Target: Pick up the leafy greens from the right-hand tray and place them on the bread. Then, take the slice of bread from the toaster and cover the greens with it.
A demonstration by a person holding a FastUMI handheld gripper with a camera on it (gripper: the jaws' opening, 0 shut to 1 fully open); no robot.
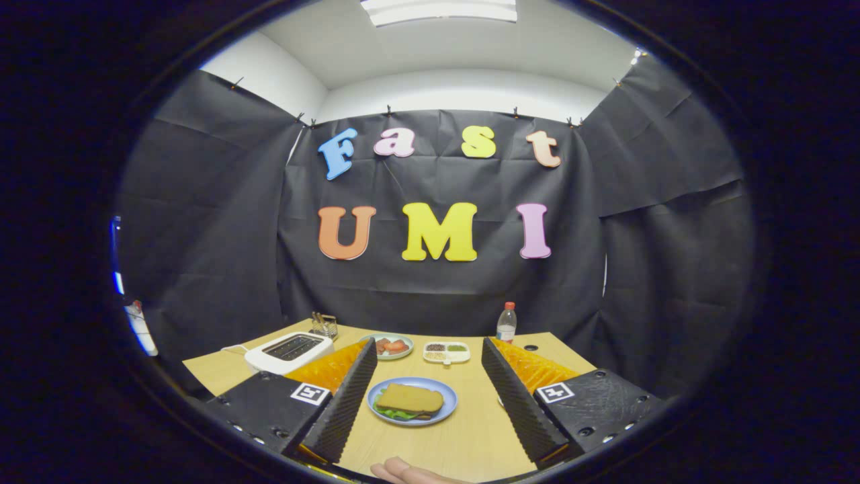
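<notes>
While my gripper point(424, 403) hangs above the wooden table point(463, 437) with its fingers spread wide and nothing between them, the blue plate point(443, 411) sits between the fingertips, and I use it as my landmark. On it lies a slice of bread point(410, 398) covering the leafy greens point(396, 414), whose green edge pokes out on the plate's near-left side; under them I can just make out what looks like another slice. By my reading the sandwich is built and little remains.

My worry is the open fingers dropping back toward the plate: a fingertip could catch the top slice and slide it off the greens, or nudge the plate.

Beyond and left of the plate stands the white toaster point(289, 351), its slots looking empty. Straight beyond the plate is a small divided dish point(447, 351), and beyond-left a plate of red slices point(391, 346). A bottle point(506, 324) stands farther back to the right. Nearer than the plate, a fingertip point(403, 472) of a person's hand peeks in.
</notes>
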